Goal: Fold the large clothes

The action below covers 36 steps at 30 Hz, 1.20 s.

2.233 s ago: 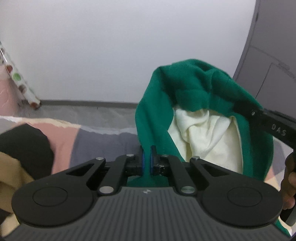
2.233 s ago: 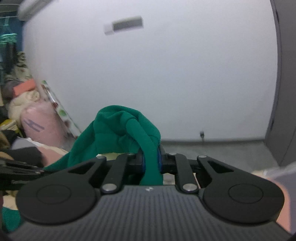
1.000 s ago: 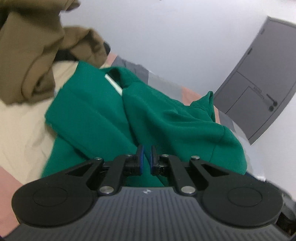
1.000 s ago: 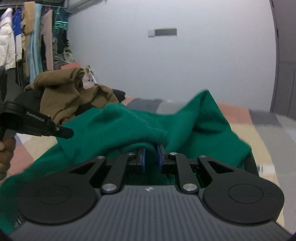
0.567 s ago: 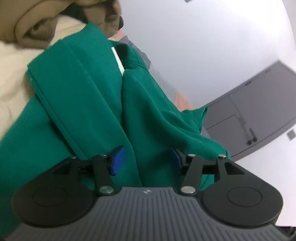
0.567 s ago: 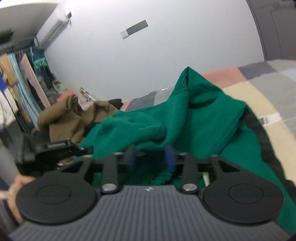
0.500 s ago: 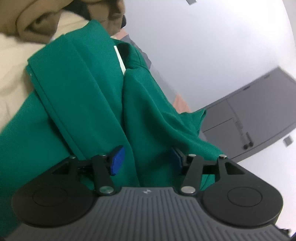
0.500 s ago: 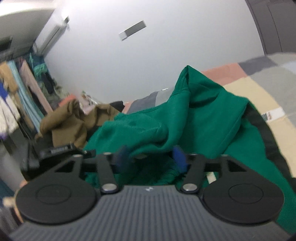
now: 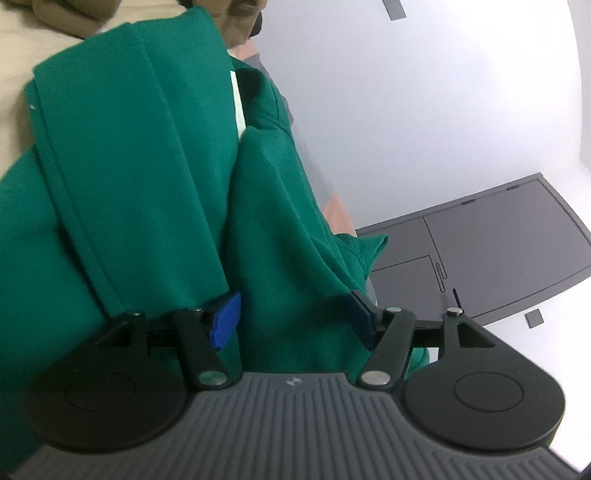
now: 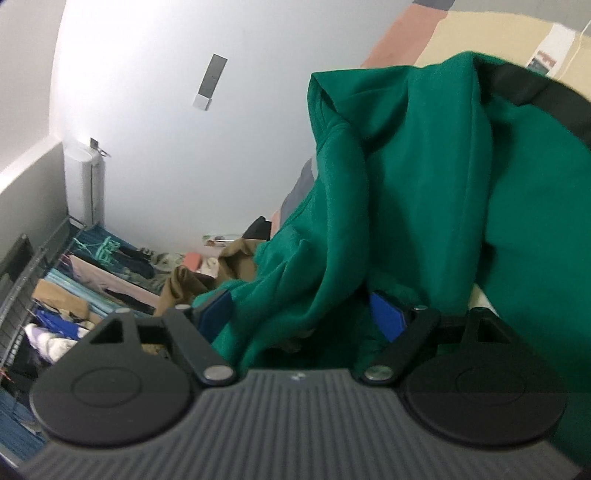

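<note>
Left wrist view: the left gripper (image 9: 293,317) sits low over a green garment (image 9: 140,192) that fills most of the frame. Its jaws have just been opening and now stand spread, the blue pads (image 9: 225,319) well apart with a ridge of green cloth lying loose between them, not pinched. The garment lies in thick folds, with a long seamed band running down its left part and a thin pale strip (image 9: 236,107) showing in the crease near the top. Beyond it are a brown garment (image 9: 85,18) at the upper left edge, a cream patch of the bed cover (image 9: 11,99), a white wall (image 9: 424,110) and a dark grey door (image 9: 491,258) (the whole picture is tilted, so the door lies slantwise).

In the right wrist view the right gripper (image 10: 304,314) is likewise spread wide, its jaws having just been opening, and folds of the same green garment (image 10: 424,184) slump between the pads without being pressed. A black edge (image 10: 554,103) borders the green cloth at the upper right; whether it belongs to the garment I cannot tell. The cloth rests on a patchwork bed cover (image 10: 436,37) of cream and pink. To the left, a rail of hanging clothes (image 10: 92,273) and a brown heap (image 10: 192,284) stand beside the wall.
</note>
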Motion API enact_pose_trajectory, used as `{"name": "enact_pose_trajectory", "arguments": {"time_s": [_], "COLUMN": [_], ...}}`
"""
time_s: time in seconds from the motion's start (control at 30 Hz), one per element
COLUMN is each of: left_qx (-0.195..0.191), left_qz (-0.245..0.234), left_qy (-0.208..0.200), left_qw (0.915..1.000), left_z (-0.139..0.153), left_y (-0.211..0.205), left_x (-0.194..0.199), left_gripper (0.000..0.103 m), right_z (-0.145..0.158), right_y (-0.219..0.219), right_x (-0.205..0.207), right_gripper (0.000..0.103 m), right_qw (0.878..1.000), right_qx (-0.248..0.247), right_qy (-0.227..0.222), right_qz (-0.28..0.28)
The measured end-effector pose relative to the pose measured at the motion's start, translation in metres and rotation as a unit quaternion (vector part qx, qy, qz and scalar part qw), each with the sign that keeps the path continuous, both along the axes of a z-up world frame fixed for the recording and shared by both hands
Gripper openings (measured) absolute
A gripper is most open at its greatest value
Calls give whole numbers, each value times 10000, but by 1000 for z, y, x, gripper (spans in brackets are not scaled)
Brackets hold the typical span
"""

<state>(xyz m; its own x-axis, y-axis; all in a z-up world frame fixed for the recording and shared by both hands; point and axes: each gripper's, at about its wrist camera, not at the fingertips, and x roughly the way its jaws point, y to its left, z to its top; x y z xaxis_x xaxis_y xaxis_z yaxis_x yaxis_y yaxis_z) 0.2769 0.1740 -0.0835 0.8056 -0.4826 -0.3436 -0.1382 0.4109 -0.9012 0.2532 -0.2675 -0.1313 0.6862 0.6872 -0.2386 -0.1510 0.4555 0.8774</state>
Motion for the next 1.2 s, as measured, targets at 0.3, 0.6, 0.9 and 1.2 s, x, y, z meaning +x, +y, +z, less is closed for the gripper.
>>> {"name": "enact_pose_trajectory", "arguments": {"time_s": [0.3,0.6,0.9,1.2], "left_qx": [883,1241,2295,3139], "left_qz": [-214,-315,-685,-885], "left_qy": [267,-233,169,245], "left_qw": [9955,9915,9707,9450], "left_z": [6,59,58,43], "left_y": [-19,-15,-37,-57], "left_x": [12,-21,-45,-37], "left_gripper": [10,7,7,8], "right_z": [13,46,49,19], "right_y": [20,10,13,24], "right_x": [0,-25,-51,-45], "right_gripper": [39,24,24,24], "right_qw": [9957,9870,9745,9576], "right_qx": [-631,-1158,-2046,-2812], "right_qy": [-483,-1070,-884,-552], "right_qz": [477,318,261,300]}}
